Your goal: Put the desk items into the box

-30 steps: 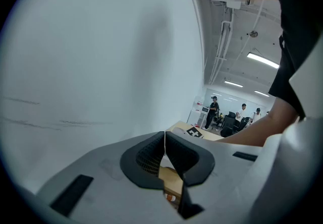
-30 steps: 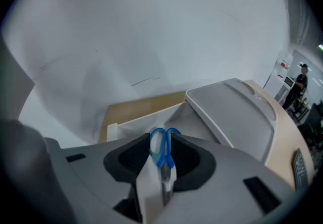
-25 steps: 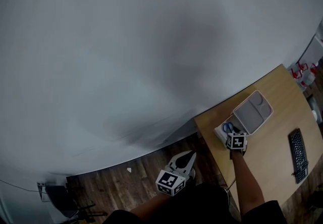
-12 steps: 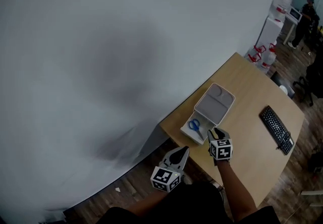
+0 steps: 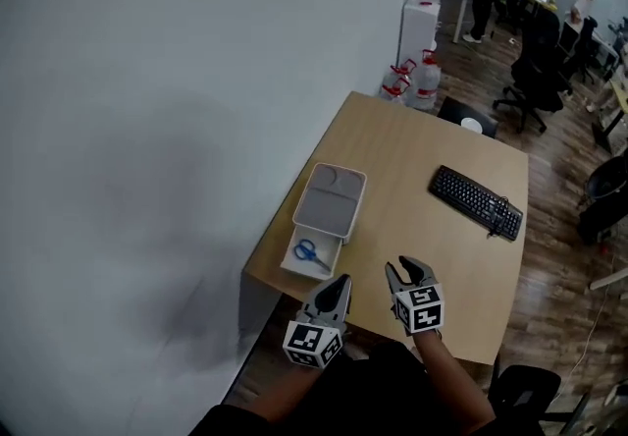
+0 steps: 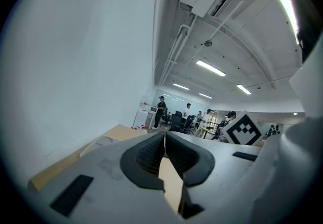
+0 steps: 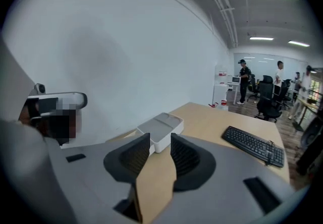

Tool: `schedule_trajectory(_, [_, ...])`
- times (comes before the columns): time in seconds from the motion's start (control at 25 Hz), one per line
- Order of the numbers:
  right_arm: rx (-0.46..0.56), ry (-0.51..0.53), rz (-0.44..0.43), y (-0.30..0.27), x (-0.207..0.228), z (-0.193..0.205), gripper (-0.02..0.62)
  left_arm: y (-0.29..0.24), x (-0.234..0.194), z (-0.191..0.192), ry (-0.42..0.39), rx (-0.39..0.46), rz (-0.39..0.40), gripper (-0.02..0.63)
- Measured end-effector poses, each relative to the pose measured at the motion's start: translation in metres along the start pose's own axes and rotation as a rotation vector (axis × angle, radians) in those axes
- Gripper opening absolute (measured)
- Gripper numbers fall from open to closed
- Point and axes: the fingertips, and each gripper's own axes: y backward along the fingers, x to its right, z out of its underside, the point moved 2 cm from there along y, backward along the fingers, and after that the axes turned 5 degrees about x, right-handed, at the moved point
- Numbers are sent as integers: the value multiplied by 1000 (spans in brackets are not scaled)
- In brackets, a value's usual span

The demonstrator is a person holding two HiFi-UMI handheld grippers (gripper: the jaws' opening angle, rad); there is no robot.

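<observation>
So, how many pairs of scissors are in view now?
1. The blue-handled scissors lie in the open end of the white box, near the desk's left front corner. Others may be hidden under the box's grey cover.

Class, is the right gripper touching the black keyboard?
Apart. The head view shows bare desk between the right gripper and the keyboard; its jaws stand open and empty.
</observation>
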Motion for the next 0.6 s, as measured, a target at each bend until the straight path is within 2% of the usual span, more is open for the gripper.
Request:
schedule_trajectory(0.2, [36,-74,153,70,56,16,186,-46,55,17,6,-34,148,17])
schedule_trajectory(0.6, [78,-167,420,195,156,41,176,-129,164,22,-25,-30,365,17])
